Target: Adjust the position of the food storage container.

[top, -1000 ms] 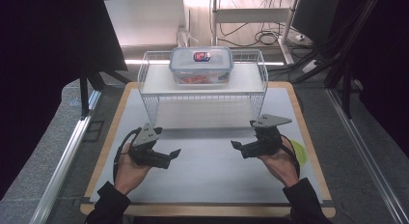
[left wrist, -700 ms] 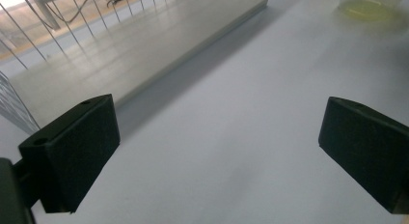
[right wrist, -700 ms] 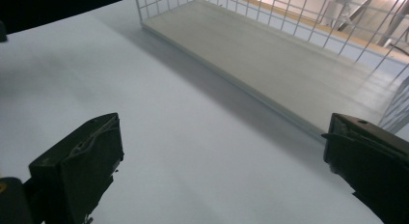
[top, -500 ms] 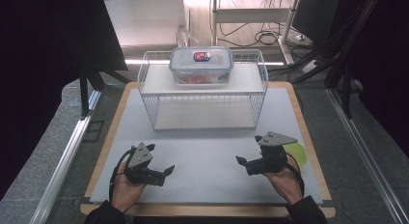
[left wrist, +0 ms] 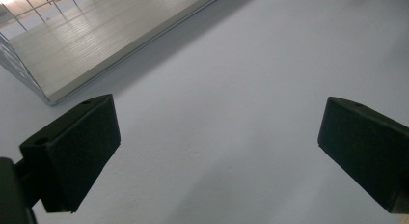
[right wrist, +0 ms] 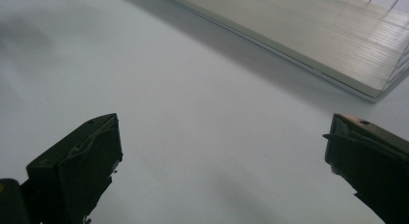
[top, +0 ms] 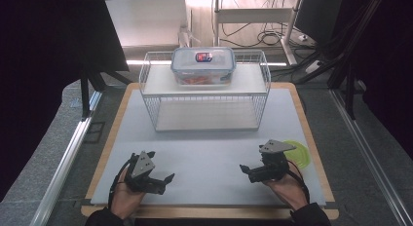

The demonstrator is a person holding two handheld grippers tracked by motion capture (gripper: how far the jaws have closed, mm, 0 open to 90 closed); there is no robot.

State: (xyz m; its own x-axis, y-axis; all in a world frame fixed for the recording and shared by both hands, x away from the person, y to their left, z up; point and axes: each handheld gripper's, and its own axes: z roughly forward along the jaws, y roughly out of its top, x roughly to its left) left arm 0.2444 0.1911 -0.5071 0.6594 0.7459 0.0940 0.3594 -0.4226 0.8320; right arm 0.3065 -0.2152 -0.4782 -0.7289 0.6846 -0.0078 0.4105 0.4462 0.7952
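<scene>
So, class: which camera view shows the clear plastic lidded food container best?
The high view: the clear plastic lidded food container sits whole on top of the white wire rack, lid label visible. The left and right gripper views catch just the rack's lower shelf corner, not the container.

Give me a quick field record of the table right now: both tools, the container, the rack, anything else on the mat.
left tool: open, empty, low over the mat's near left
right tool: open, empty, low over the mat's near right
container: clear box, lid on, on top shelf of the rack
wire rack: at far side of the mat, lower shelf bare
green disc: flat on mat beside right tool
mat: white, on wooden board
</scene>
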